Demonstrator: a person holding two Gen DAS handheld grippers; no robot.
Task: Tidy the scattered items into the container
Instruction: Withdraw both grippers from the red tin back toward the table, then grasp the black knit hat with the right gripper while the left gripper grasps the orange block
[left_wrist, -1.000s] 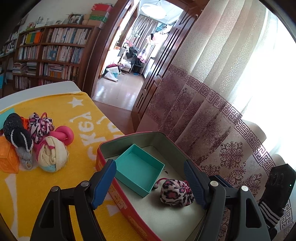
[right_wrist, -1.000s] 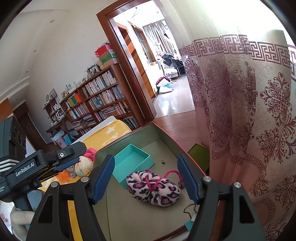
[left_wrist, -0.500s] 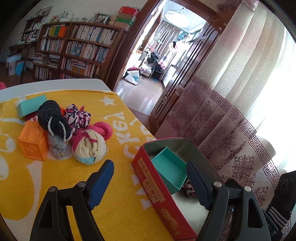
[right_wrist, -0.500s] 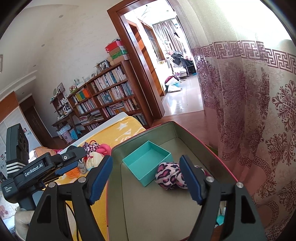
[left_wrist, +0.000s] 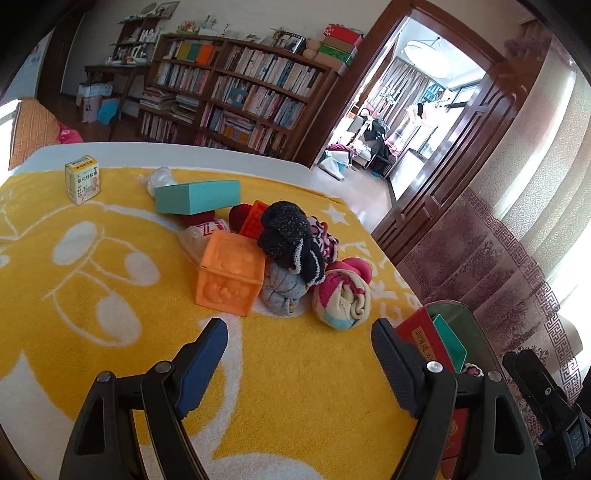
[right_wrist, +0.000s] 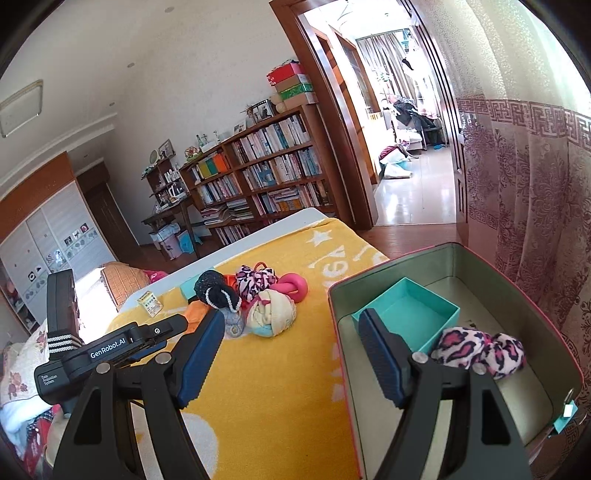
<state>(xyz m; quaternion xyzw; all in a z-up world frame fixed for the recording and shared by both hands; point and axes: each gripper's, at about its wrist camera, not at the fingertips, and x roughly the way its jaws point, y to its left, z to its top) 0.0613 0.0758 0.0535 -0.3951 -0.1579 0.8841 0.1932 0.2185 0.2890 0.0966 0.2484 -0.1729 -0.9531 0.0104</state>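
Currently both grippers hang with nothing between their fingers: the left gripper (left_wrist: 299, 354) has its jaws apart over bare yellow towel (left_wrist: 110, 288), and the right gripper (right_wrist: 291, 347) stands spread wide, straddling the near-left wall of the red tin (right_wrist: 517, 280). Inside that tin lie an open teal box (right_wrist: 406, 314) and a leopard-print sock bundle (right_wrist: 480, 349) just right of it. The remaining clutter sits in a tight heap farther out on the towel: an orange block (left_wrist: 231, 275), a grey sock roll (left_wrist: 282, 291), a black fuzzy sock (left_wrist: 291, 236) draped over it, and a cream-and-pink sock roll (left_wrist: 341, 299) at the right edge. A teal lid (left_wrist: 197, 195) and a small medicine carton (left_wrist: 83, 177) lie beyond, well apart from the tin.

Because the heap's items touch and overlap, a grab at one is likely to drag or topple its neighbours. Soft rolls could also slip or unravel if pinched off-centre. With both tools near the tin, they might collide.
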